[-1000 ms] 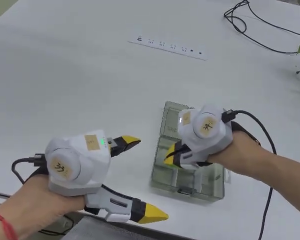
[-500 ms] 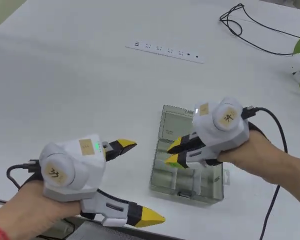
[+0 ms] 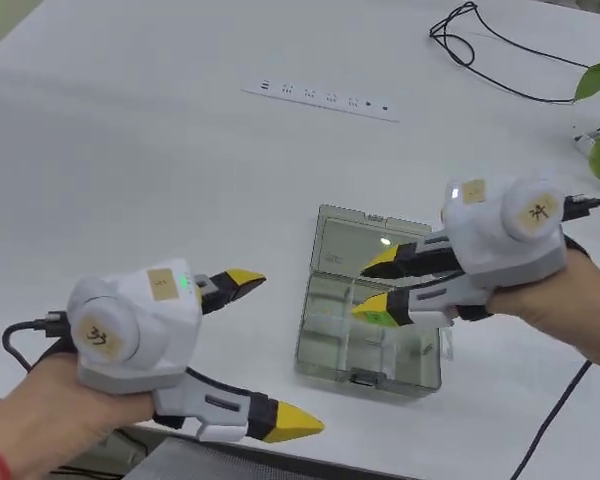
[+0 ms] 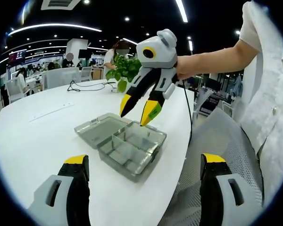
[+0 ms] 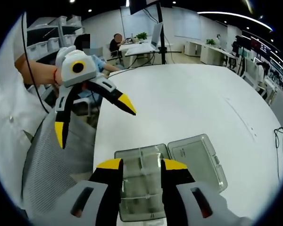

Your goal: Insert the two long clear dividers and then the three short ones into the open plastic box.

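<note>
**Right gripper above the open box, left gripper wide at the table's near edge**

Your right gripper (image 3: 370, 290) hangs over the open clear plastic box (image 3: 305, 345), apart from it. Its yellow-tipped jaws stand a narrow gap apart with nothing between them. In the right gripper view (image 5: 142, 164) the box's base (image 5: 141, 195) lies between and beyond the jaw tips, with the flat lid (image 5: 193, 155) folded out beside it.

The box sits on the white table (image 3: 180, 150), near its front edge. Clear dividers (image 3: 352, 332) stand upright in the base and split it into compartments. You cannot count them for certain through the clear plastic.

Your left gripper (image 3: 272, 352) is at the table's near edge, well apart from the box. Its jaws are spread wide and hold nothing. In the left gripper view (image 4: 144, 160) the box (image 4: 132, 155) lies ahead between the two jaws, and the right gripper (image 4: 137, 114) points down over it.
</note>
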